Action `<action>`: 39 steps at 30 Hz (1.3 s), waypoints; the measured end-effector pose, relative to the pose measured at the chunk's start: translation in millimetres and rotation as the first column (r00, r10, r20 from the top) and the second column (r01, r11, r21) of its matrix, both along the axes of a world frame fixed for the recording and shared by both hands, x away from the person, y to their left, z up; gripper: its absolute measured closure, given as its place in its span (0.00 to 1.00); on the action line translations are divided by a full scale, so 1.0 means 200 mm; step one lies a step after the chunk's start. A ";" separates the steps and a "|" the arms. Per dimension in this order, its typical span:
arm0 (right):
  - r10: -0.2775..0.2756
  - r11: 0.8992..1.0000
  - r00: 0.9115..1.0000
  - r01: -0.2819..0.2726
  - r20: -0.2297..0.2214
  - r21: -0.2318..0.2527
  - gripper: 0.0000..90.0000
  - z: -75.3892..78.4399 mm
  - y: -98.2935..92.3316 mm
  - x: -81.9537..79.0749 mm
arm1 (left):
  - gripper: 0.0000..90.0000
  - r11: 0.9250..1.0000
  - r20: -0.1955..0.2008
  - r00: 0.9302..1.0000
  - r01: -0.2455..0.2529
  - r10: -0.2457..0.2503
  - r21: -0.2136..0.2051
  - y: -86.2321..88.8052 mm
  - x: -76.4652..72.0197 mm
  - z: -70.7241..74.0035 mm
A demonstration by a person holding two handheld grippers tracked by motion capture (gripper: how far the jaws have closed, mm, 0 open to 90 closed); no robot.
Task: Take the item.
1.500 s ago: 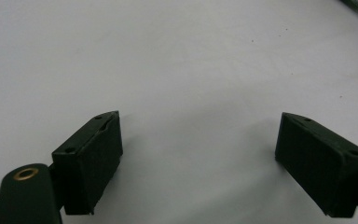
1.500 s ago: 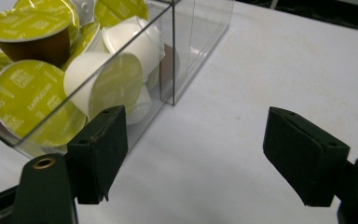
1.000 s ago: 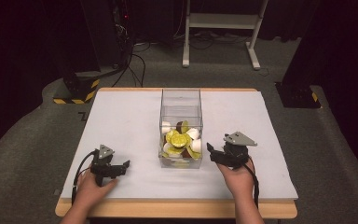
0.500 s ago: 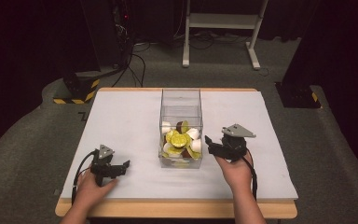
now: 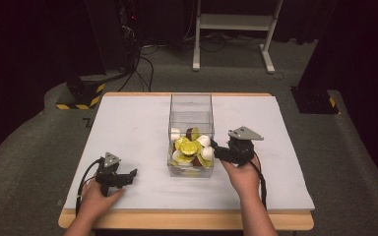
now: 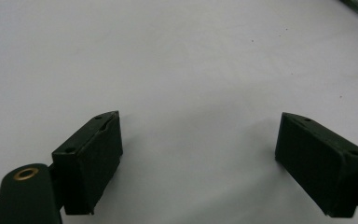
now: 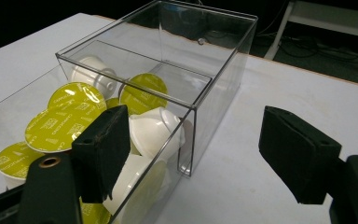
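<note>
Right tongs [image 5: 215,151] spread with nothing between them, jaws just been closing, beside the clear box [image 5: 190,105] of coffee pods [image 5: 187,146]. Left tongs [image 5: 132,174] spread, resting on the worktop [image 5: 128,123]

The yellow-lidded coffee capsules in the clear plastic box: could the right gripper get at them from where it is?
Probably yes: the clear plastic box has an open top, and the open right gripper is beside its wall, near the yellow-lidded coffee capsules.

Table: a white-topped table with a pale wooden edge [image 5: 128,123] stood on grey carpet.
Floor: the grey carpeted floor [image 5: 354,162] ran dark toward the back.
Frame: a white metal stand [image 5: 231,22] stood behind the table.
Block: a black base with yellow-and-black hazard stripes [image 5: 81,93] sat left of the table's far corner.
Cables: black cables [image 5: 142,64] trailed across the floor nearby.
</note>
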State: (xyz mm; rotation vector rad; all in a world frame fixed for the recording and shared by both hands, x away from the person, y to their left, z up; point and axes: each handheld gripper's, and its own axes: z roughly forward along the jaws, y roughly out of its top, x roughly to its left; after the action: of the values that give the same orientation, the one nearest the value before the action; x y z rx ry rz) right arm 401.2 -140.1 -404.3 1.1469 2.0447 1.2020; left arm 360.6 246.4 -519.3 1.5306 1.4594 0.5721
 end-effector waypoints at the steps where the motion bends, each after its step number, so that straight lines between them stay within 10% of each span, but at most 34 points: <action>1: 0.000 1.000 1.000 0.000 0.000 0.000 0.28 0.00 0.00 0.00 | 0.17 1.000 0.000 1.000 0.000 0.000 0.000 0.00 0.00 0.00; 39: 0.148 0.989 0.989 -0.147 -0.021 0.020 0.28 -0.05 0.23 -0.02 | 0.17 1.000 0.001 1.000 0.001 -0.001 0.004 0.00 0.00 0.00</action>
State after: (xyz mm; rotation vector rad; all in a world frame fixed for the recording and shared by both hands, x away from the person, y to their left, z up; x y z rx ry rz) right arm 397.1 -93.1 -415.2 1.0369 2.1719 1.2855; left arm 360.0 246.7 -519.4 1.5336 1.4580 0.5753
